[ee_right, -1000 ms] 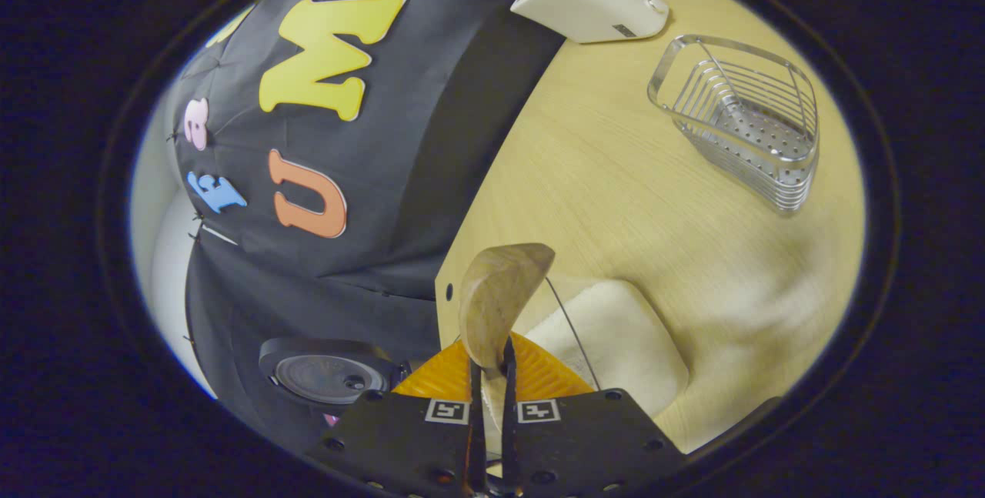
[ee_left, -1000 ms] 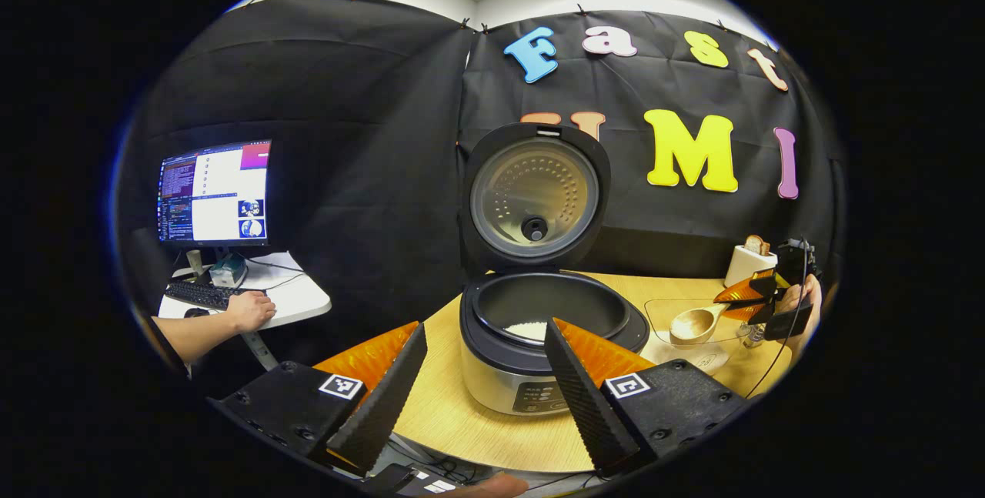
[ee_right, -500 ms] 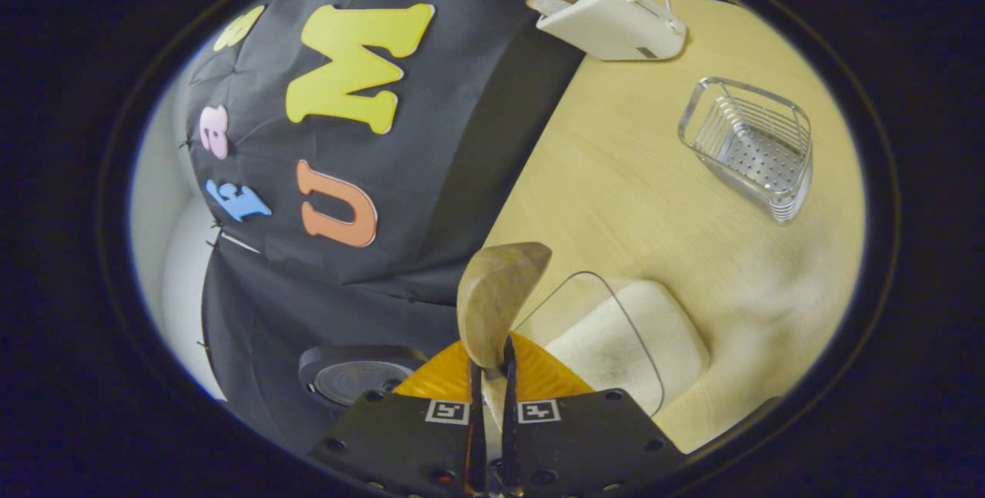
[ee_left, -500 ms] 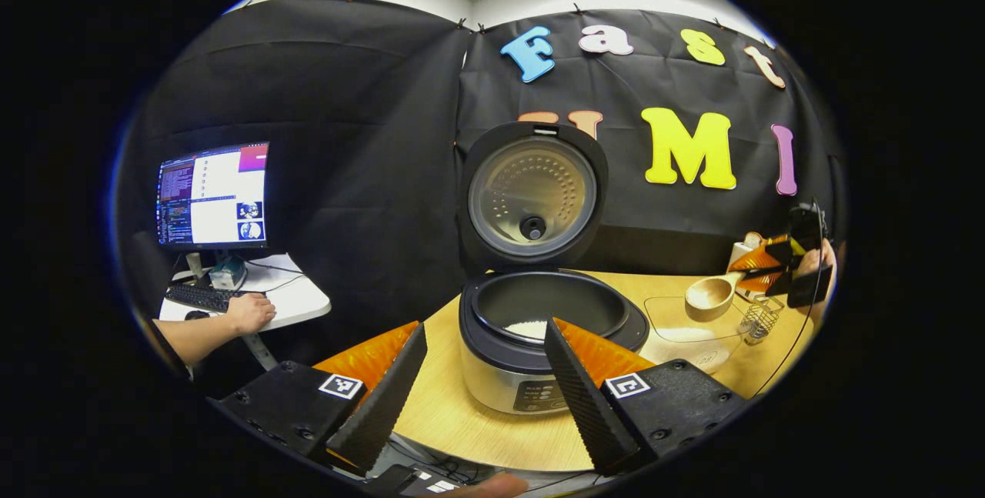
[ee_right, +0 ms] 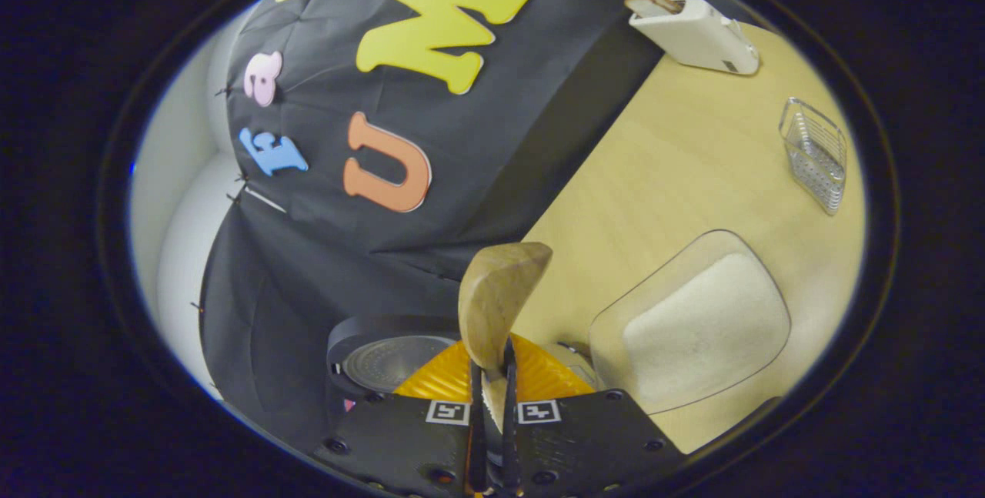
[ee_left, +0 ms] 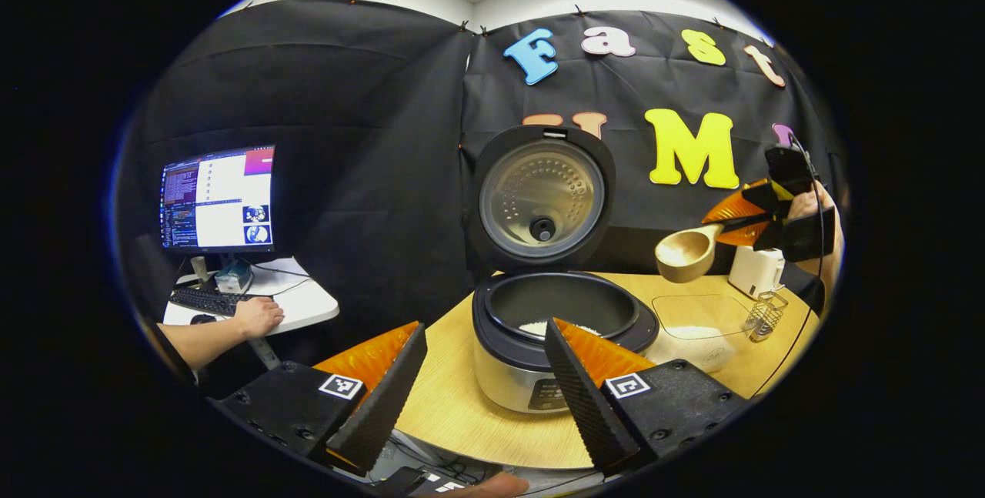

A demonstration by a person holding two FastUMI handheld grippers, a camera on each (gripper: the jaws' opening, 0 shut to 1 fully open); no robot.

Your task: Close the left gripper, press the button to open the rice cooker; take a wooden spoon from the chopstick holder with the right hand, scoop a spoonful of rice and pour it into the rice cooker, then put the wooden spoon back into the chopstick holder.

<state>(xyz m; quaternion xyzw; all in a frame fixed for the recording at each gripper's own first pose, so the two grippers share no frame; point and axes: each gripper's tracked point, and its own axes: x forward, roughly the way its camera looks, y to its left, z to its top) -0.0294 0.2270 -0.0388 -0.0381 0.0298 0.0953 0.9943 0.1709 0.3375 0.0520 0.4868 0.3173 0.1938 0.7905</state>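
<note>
The rice cooker stands open in the left gripper view, its lid upright and a little white rice in the pot. My left gripper hangs open in front of it, holding nothing. At the right, my right gripper is shut on the handle of the wooden spoon, held in the air above the clear rice container. In the right gripper view, the right gripper has the spoon on edge, so its contents are hidden. The wire chopstick holder stands far right.
A white toaster with bread sits at the table's back edge, beyond the rice container. The cooker lid lies low left of the spoon. Beyond the table's left, a monitor stands on a side desk, where a person's hand rests.
My right gripper has lifted the spoon out of the rice container, up and toward the cooker. The left gripper has barely moved and stays open.
</note>
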